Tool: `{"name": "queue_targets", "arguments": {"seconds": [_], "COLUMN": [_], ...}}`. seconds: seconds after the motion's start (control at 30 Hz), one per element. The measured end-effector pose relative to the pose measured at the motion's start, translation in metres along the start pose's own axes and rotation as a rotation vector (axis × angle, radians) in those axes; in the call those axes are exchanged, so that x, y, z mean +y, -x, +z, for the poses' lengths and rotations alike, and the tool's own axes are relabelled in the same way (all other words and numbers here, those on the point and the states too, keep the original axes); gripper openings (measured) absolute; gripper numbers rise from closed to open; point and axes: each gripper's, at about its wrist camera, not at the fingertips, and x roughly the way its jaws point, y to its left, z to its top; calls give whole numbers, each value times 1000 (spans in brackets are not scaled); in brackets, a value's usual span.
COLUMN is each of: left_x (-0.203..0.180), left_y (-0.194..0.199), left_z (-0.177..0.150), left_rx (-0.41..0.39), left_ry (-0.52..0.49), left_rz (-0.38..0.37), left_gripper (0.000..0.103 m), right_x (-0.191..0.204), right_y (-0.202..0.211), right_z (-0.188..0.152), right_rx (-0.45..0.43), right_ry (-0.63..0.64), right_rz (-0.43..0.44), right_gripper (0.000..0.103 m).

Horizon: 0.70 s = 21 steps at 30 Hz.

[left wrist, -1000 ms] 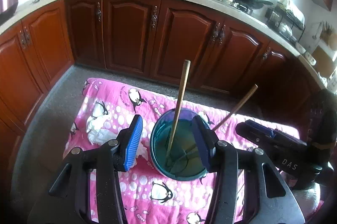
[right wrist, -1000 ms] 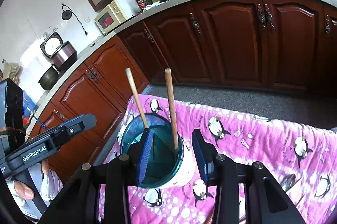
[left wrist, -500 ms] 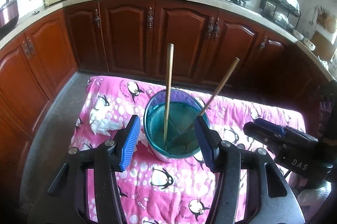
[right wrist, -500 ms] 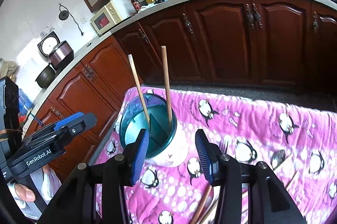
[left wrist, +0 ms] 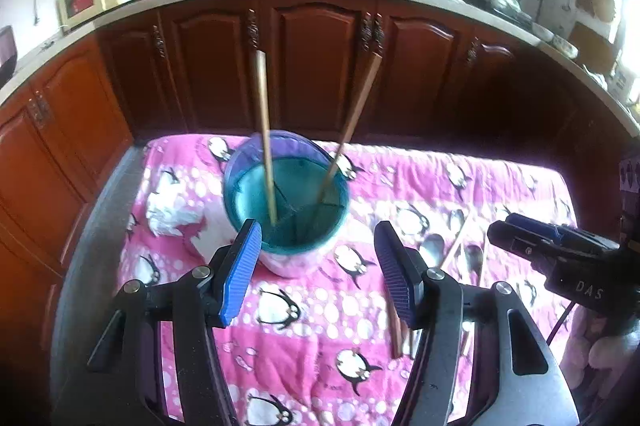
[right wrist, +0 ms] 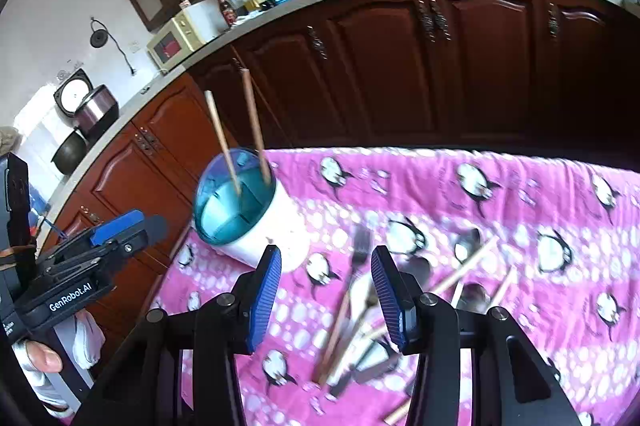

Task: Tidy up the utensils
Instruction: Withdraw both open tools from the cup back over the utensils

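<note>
A white utensil holder (left wrist: 289, 263) with a teal divided inside stands on the pink penguin cloth (left wrist: 320, 310). Two wooden chopsticks (left wrist: 264, 130) (left wrist: 357, 114) stand in it, leaning apart. My left gripper (left wrist: 317, 230) hovers just in front of the holder; its jaws are opening and nothing is pressed between them. My right gripper (right wrist: 326, 252) is open and empty above a blurred heap of loose utensils: a fork (right wrist: 360, 246), spoons (right wrist: 468, 242) and chopsticks (right wrist: 464, 272). In the right wrist view the holder (right wrist: 280, 226) sits up and to the left.
Crumpled white tissue (left wrist: 172, 214) lies left of the holder. Dark wooden cabinets (left wrist: 320, 66) run behind the table, with grey floor (left wrist: 92, 226) between. The right gripper's body (left wrist: 560, 258) is at the right in the left wrist view; a gloved hand (right wrist: 40, 358) carries the left gripper (right wrist: 100, 246).
Both grippers have drawn back from the holder, which now looks smaller and farther. The left jaws have widened. The loose utensils on the cloth have come into view.
</note>
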Motion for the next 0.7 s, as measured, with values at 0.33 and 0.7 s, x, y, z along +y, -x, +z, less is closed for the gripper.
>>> {"name": "queue_targets", "arguments": {"seconds": [0.33,0.7], "left_x": [-19,-53], "left_y": [-20,-67], "left_z": [-25,-59], "left_rx": [109,242], "left_ry": [2,-25], "left_rz": [-141,-235], "left_gripper": [59,59], "right_x": [-59,-85], "right_y": [3,-30], "right_z": [-38,-66], "right_rx": [63,130], "right_ry": [-106,-135], "right_rz": [-55,-71], "right_gripper": [45,36]}}
